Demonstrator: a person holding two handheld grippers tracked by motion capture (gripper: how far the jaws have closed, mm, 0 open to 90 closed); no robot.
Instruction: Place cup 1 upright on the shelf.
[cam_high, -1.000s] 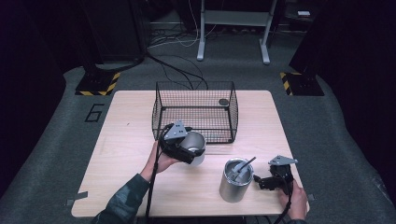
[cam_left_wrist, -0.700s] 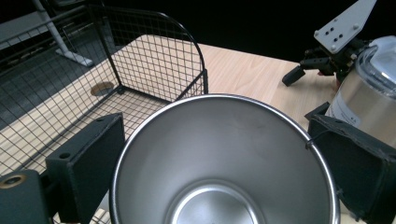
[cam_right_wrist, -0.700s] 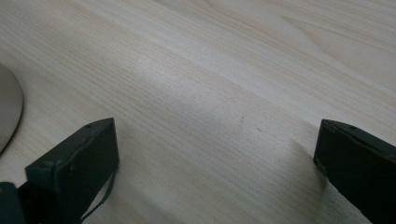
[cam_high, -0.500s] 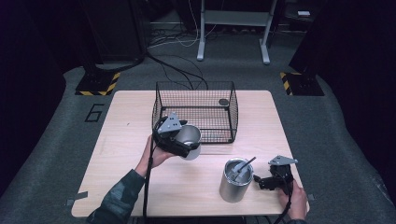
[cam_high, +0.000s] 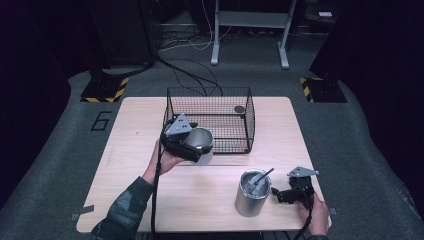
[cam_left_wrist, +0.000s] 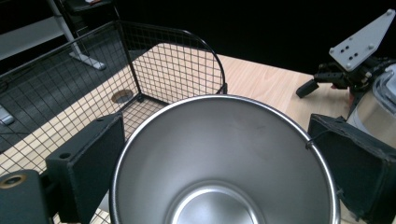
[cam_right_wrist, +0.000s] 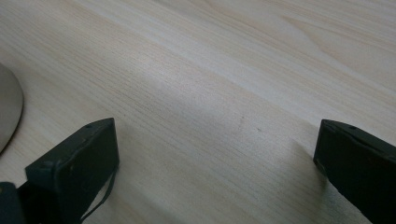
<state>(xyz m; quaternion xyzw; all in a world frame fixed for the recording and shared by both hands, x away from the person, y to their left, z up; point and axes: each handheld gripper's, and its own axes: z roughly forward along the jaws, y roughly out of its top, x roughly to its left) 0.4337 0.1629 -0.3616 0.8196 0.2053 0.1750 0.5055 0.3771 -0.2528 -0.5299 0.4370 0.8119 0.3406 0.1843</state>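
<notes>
Left gripper clamps a steel cup at the wire basket's front-left corner; right gripper, jaws spread, rests near the tabletop's front-right corner

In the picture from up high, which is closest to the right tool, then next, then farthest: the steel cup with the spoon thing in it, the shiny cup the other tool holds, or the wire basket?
From the right tool:
1. Steel cup with a utensil, just to its left.
2. Held shiny cup, up and left, in the left tool.
3. Wire basket, at the table's back; only slightly farther than the held cup.

My right gripper hangs low over bare tabletop, jaws wide apart. A grey metal curve shows beside my left jaw.
</notes>
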